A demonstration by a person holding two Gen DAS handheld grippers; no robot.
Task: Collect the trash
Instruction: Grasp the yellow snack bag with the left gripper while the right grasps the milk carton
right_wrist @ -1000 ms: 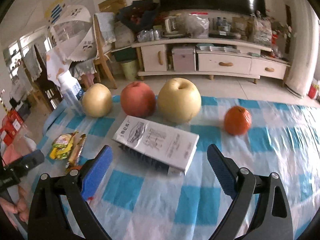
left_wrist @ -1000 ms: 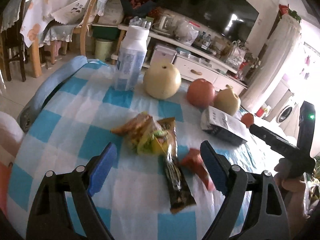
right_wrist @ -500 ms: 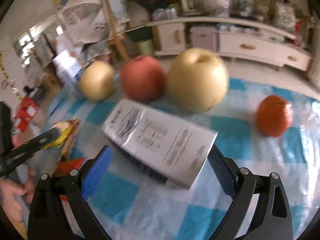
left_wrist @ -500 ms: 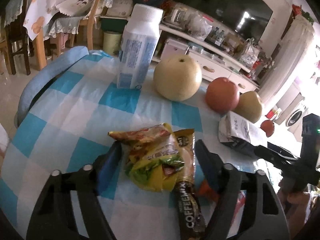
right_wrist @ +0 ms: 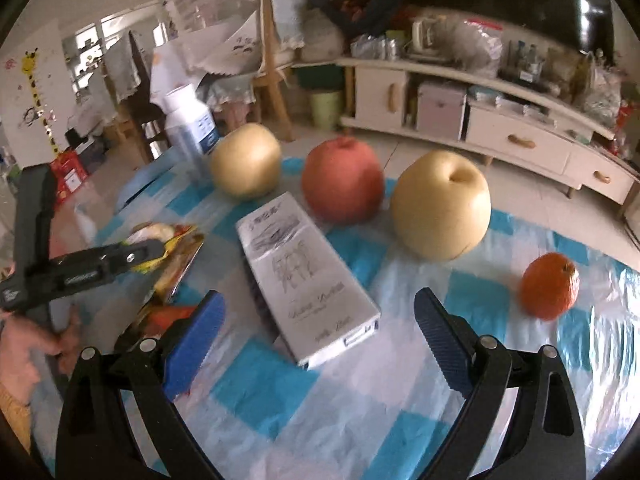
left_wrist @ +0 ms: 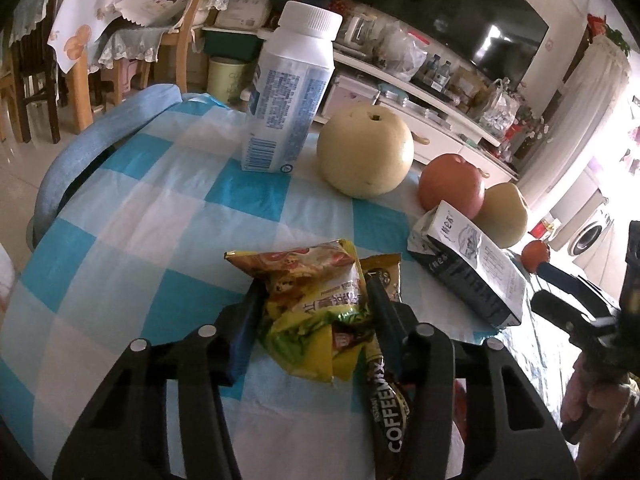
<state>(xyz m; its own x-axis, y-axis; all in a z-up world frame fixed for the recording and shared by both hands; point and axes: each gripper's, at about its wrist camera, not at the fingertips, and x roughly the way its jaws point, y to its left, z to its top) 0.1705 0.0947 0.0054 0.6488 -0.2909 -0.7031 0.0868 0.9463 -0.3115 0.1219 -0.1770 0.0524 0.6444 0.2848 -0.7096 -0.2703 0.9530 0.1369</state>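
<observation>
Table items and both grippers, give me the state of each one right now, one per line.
Left gripper: shut on the yellow snack wrapper, jaws just closed in.
Right gripper: open, around the carton's near end, not pressing.
Carton: lying flat.
Bottle: upright, capped.
Coffee mix sachet: flat, partly under the wrapper.
Pears, apple, orange: resting, untouched.

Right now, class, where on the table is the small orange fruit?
In the right wrist view the small orange fruit sits far right on the checked tablecloth, just right of the large yellow pear and apart from it.
</observation>
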